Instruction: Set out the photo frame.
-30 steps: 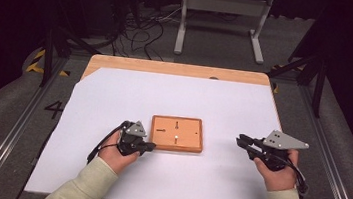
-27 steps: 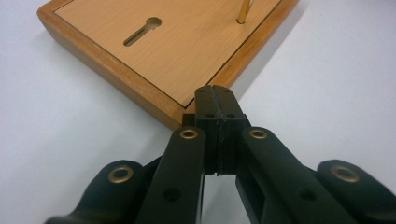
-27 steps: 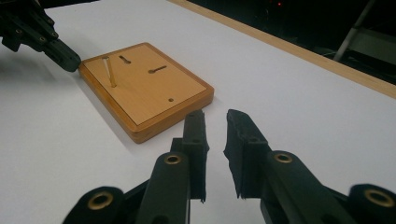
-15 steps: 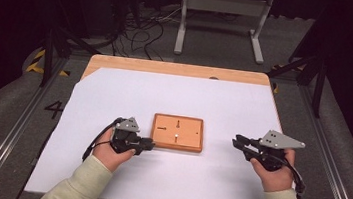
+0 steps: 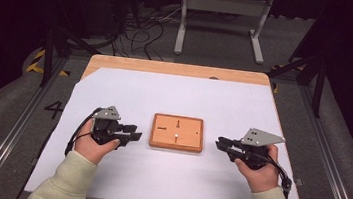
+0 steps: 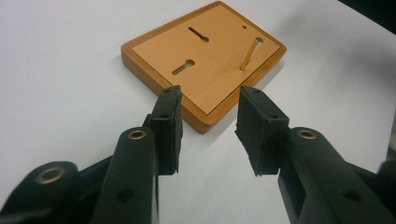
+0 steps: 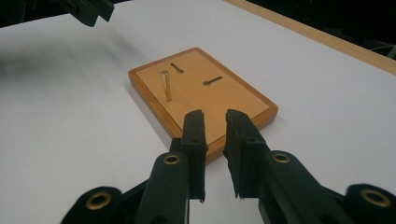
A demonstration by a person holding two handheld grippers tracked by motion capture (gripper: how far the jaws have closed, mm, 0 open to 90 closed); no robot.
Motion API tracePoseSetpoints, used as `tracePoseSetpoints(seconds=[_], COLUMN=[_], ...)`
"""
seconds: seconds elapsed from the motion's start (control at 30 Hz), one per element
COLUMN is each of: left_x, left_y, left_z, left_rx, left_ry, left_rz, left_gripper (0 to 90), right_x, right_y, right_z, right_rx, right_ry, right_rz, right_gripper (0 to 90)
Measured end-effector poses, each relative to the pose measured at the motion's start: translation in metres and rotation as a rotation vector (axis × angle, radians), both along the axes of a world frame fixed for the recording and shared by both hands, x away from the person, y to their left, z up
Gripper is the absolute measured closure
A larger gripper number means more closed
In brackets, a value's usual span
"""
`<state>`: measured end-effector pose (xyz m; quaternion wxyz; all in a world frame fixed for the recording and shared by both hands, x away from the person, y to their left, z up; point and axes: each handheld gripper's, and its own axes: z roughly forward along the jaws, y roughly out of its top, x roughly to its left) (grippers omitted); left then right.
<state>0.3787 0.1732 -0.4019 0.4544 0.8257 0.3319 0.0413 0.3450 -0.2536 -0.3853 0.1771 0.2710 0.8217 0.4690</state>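
Board [image 5: 177,132] of orange wood lies flat on the white sheet [image 5: 174,99] that covers our table [image 5: 168,68], between our two hands and touched by neither. A thin brass pin [image 6: 250,54] stands upright in it near one edge, and two keyhole slots [image 6: 183,67] are cut into its face; in the right gripper view we see the same pin [image 7: 165,85] and slots [image 7: 212,80] from the other side.

Our left gripper [image 5: 131,132] hangs just beside the board's left edge, pointing at it. In the left gripper view its jaws have just been opening and now stand clearly apart, with nothing between the pads but the board's near corner and the bare sheet beyond them. We hold nothing with it.

Our right gripper [image 5: 220,145] sits near the board's right edge, a little apart from it, also aimed at it. In the right gripper view its jaws stand close together with a narrow gap, and that gap is empty; the board's near edge [image 7: 219,140] shows beyond the tips. The left gripper [image 7: 86,10] shows at the top left corner of that view, above the sheet.
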Motion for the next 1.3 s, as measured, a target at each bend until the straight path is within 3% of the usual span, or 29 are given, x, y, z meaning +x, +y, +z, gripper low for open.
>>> tracePoseSetpoints(seconds=[0.2,0.33,0.4,0.57,0.77,0.87,1.03,1.3], left_x=[-0.001,0.001,0.002,0.004,0.005,0.005,0.006,0.007], left_y=[0.009,0.013,0.015,0.019,0.022,0.021,0.021,0.018], left_z=[0.001,0.000,-0.002,-0.003,-0.006,-0.008,-0.009,-0.013], left_rx=[-0.003,0.001,0.030,0.024,0.017,0.033,0.034,0.037], left_ry=[-0.002,-0.026,-0.067,-0.073,-0.057,-0.062,-0.058,-0.054], left_rz=[0.034,0.055,0.056,0.073,0.087,0.086,0.084,0.076], left_gripper=[58.4,51.7,47.0,43.6,41.9,40.8,40.2,40.3], right_x=[0.007,0.017,0.022,0.034,0.045,0.049,0.054,0.063], right_y=[0.021,0.039,0.048,0.067,0.091,0.100,0.110,0.119], right_z=[0.002,0.002,0.000,-0.006,-0.015,-0.019,-0.025,-0.041], right_rx=[-0.038,-0.049,-0.064,-0.094,-0.122,-0.122,-0.100,-0.122], right_ry=[-0.010,-0.001,0.001,0.006,0.044,0.063,0.111,0.153], right_rz=[0.039,0.062,0.079,0.116,0.147,0.153,0.152,0.140], right_gripper=[72.1,69.5,68.6,67.5,66.8,67.6,70.8,77.8])
